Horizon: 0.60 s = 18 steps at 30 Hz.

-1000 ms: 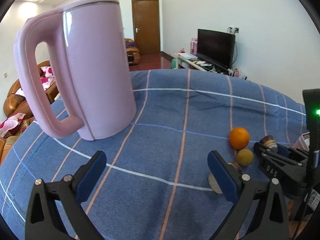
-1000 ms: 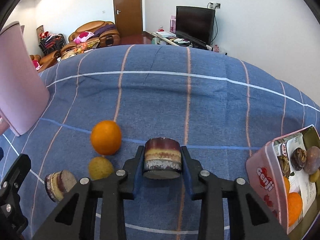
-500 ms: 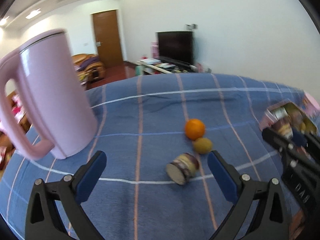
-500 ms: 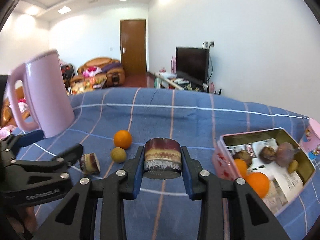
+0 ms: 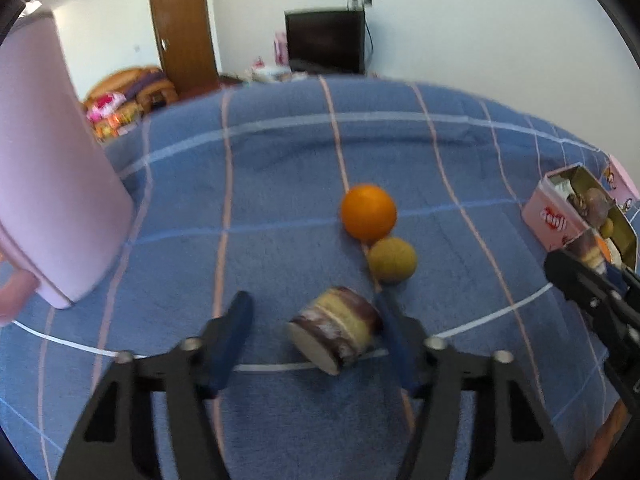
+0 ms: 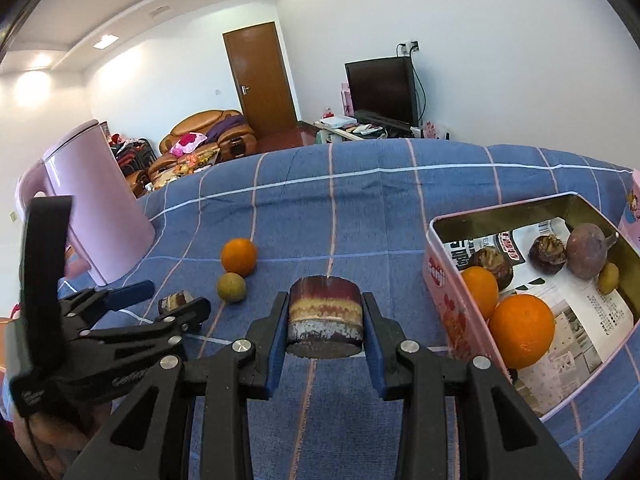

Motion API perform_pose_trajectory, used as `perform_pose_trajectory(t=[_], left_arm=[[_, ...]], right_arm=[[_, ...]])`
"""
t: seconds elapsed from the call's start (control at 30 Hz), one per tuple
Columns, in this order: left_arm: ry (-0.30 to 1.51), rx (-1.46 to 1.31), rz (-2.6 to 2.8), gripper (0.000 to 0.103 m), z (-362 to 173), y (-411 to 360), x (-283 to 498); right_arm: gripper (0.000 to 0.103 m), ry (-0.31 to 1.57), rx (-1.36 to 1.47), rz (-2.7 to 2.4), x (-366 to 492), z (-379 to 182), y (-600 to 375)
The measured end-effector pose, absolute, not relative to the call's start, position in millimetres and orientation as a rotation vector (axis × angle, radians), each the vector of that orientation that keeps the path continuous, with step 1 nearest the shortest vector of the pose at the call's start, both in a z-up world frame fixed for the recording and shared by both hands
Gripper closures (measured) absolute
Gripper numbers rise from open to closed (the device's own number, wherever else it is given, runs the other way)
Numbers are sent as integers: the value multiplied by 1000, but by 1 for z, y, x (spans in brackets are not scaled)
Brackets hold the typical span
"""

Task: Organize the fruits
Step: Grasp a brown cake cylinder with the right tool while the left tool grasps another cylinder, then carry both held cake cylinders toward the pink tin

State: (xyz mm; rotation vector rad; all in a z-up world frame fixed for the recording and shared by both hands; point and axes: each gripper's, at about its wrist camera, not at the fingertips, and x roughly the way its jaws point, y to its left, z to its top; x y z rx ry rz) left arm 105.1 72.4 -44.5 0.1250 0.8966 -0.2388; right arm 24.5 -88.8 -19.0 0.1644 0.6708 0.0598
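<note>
Fruits: my right gripper (image 6: 325,330) clamps 1 layered cylinder (image 6: 325,322), bound for the tin (image 6: 448,304); left gripper (image 5: 312,332), jaws half-open, straddles another cylinder (image 5: 334,330) — squeeze next.

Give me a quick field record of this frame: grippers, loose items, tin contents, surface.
right gripper: shut on a layered cylinder piece, held above the cloth
left gripper: open, jaws astride a second layered piece lying on its side
loose on cloth: orange, yellow-green fruit just in front of it
pink tin: open, holds two oranges, dark round fruits, a small yellow-green one, printed paper
pink kettle: upright, on the left
surface: blue checked cloth
</note>
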Motion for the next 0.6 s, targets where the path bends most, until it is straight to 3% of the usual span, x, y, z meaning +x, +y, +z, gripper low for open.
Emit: perform_pose_trajectory(t=[0.1, 0.17, 0.33, 0.6], left_arm=[[892, 153, -231, 44, -45, 66, 104], [883, 154, -247, 58, -44, 64, 101], [861, 120, -227, 58, -39, 71, 95], [659, 9, -58, 58, -12, 95, 61]], right_arm=[[67, 676, 155, 62, 26, -20, -87], [67, 676, 151, 59, 26, -20, -86], [67, 665, 140, 48, 26, -19, -85], [67, 555, 62, -11, 12, -7, -77]])
